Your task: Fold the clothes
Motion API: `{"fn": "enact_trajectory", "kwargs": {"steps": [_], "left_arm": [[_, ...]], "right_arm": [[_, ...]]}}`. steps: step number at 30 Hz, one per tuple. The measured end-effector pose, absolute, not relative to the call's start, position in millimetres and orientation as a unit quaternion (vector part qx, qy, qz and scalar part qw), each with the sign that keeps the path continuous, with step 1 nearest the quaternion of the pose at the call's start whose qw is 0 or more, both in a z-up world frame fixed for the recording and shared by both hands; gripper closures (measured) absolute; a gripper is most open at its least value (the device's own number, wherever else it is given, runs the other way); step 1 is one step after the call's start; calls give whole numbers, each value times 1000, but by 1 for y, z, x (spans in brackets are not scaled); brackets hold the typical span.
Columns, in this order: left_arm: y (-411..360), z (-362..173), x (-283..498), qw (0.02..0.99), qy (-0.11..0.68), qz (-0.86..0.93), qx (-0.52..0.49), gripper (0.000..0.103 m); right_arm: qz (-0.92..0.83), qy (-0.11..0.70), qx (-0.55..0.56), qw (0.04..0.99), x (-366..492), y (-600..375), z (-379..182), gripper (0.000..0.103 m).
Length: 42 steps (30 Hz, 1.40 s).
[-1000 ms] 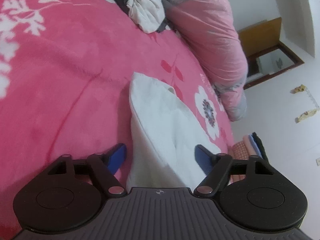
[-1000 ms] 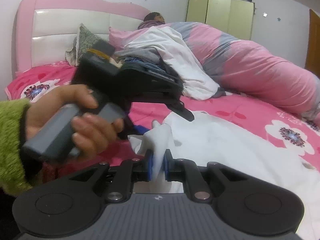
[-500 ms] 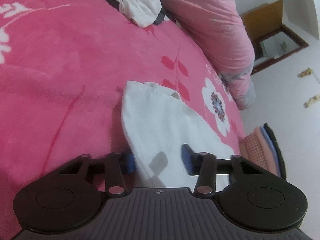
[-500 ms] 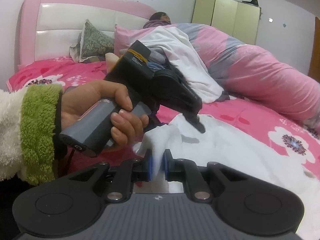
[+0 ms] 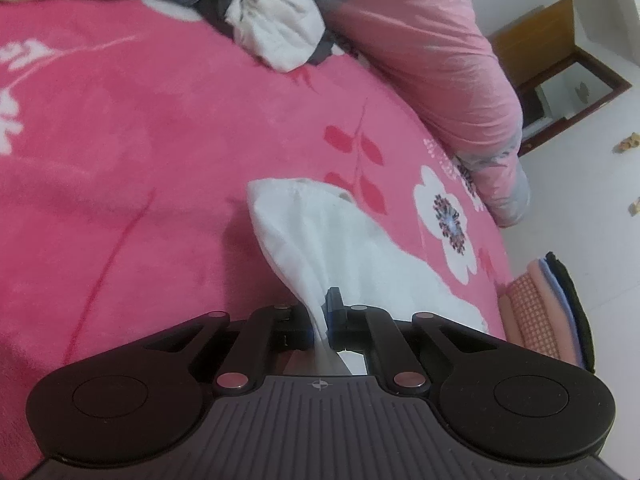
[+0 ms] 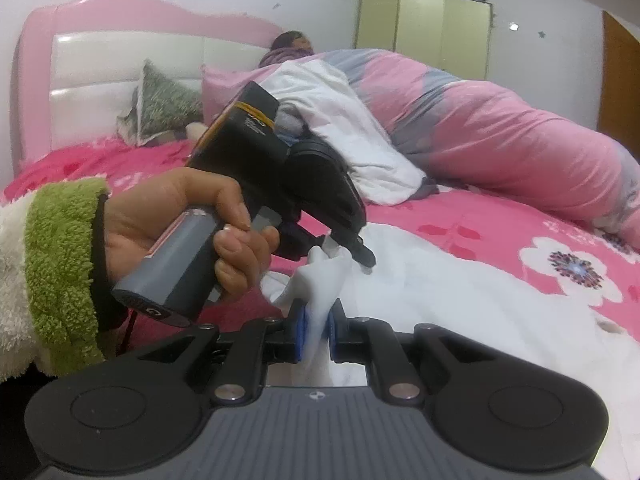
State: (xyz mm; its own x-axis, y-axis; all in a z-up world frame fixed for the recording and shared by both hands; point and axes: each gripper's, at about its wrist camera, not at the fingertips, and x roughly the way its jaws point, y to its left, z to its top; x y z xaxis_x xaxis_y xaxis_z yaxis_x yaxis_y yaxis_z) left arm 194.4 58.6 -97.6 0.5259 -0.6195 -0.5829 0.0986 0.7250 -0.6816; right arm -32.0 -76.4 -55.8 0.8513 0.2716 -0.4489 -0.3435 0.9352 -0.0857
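A white garment [image 5: 340,240] lies on the pink floral bedspread [image 5: 140,140]. My left gripper [image 5: 320,320] is shut on a pinched edge of it, and the cloth rises from the bed into the jaws. In the right wrist view the white garment [image 6: 460,304] spreads to the right, and my right gripper [image 6: 316,330] is shut on a bunched corner of it. The left gripper [image 6: 352,252], held by a hand [image 6: 180,220] in a green and white sleeve, clamps the same corner just above and beyond the right one.
A heap of clothes [image 5: 272,28], white on top, lies further up the bed beside a long pink quilt [image 6: 500,140]. A person [image 6: 292,44] lies by the pink headboard [image 6: 120,40]. Folded clothes [image 5: 544,316] are stacked off the bed's right edge.
My left gripper went from open around the garment's edge to shut on it and has lifted the cloth. The right gripper stayed shut on its corner as the left one came closer.
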Motion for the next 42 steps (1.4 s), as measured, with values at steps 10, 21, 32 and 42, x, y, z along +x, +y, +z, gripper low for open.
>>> {"fn": "enact_trajectory", "kwargs": {"steps": [10, 21, 32, 42], "left_arm": [[20, -63, 185, 838, 424, -223, -260, 99], [-56, -21, 172, 858, 410, -255, -178, 99], [-156, -13, 165, 856, 426, -274, -102, 100], [-236, -34, 161, 848, 440, -294, -37, 100]], "right_arm": [[138, 209, -8, 968, -39, -116, -45, 92], [102, 183, 82, 974, -52, -176, -38, 92], [42, 160, 187, 968, -65, -264, -46, 91], [-13, 159, 267, 950, -75, -339, -74, 91]]}}
